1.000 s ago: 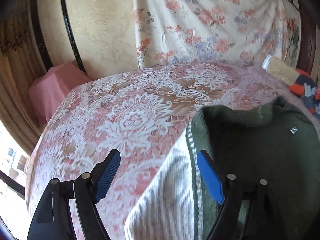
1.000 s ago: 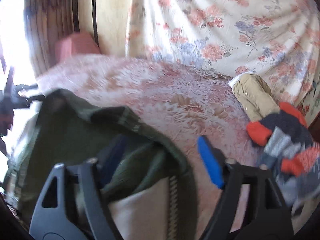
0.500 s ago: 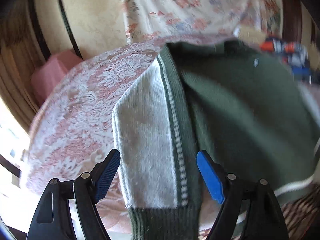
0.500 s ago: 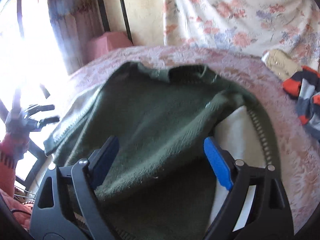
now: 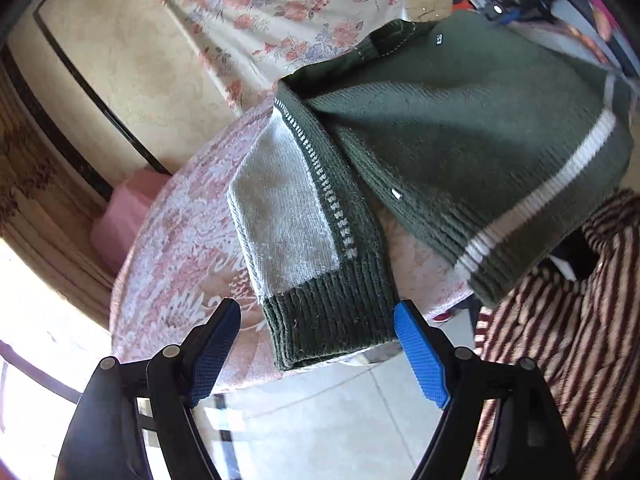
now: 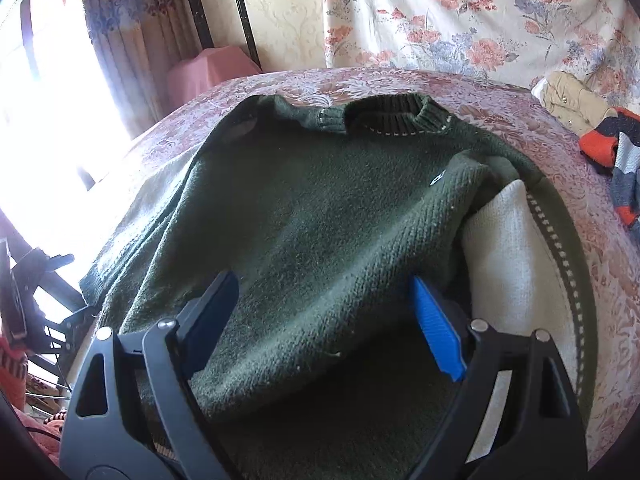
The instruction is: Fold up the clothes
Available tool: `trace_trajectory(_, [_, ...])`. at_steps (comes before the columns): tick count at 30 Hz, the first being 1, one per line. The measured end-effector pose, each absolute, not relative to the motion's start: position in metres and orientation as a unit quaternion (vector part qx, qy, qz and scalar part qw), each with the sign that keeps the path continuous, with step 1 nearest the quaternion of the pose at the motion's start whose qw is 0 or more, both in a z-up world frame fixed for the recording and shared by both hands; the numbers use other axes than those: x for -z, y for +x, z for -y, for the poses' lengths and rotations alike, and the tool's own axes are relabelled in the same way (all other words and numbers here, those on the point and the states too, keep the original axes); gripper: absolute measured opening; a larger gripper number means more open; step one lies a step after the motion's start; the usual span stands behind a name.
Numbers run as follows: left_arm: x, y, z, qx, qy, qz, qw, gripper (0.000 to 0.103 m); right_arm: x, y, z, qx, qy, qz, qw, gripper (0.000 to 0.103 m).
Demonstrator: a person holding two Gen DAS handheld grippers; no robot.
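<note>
A dark green knit sweater (image 6: 320, 208) lies face up on the pink floral bedspread (image 6: 600, 240), its collar (image 6: 392, 114) toward the far wall. One sleeve, with a white panel (image 5: 288, 208) and a green ribbed cuff (image 5: 328, 320), hangs over the near bed edge. My left gripper (image 5: 316, 344) is open, and the cuff's end sits in the gap without touching either blue pad. My right gripper (image 6: 324, 320) is open just above the sweater's chest, with knit lying under and between its fingers. The other sleeve's white panel (image 6: 508, 264) is folded at that gripper's right.
A khaki garment (image 6: 572, 96) and an orange, navy and grey striped one (image 6: 616, 152) lie at the bed's far right. A floral sheet (image 6: 460, 12) hangs behind. A pink covered object (image 6: 208, 72) stands by the curtain. Tiled floor (image 5: 340, 412) and a person's striped sleeve (image 5: 560, 320) are below.
The left gripper drew back and down from over the bedspread to the sleeve cuff at the bed edge, rolling as it went. The right gripper pulled back; the bunched sweater now lies spread out.
</note>
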State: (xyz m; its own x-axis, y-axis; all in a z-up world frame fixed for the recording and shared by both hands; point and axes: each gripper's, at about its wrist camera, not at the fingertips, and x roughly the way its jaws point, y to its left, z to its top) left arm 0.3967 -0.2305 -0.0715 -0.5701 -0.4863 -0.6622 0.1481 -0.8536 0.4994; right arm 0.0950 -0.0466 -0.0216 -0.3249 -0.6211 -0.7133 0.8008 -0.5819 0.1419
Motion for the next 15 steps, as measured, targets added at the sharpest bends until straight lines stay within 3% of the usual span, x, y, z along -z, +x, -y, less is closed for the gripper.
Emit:
trace_trajectory(12, [0.101,0.390,0.207,0.810,0.408,0.370,0.201,0.080,0.034,0.096,0.053,0.796,0.408,-0.122,0.431,0.091])
trace_trajectory(15, [0.094,0.391,0.209,0.820,0.396,0.360,0.206,0.068,0.038,0.095,0.055,0.792,0.419,-0.118,0.428,0.091])
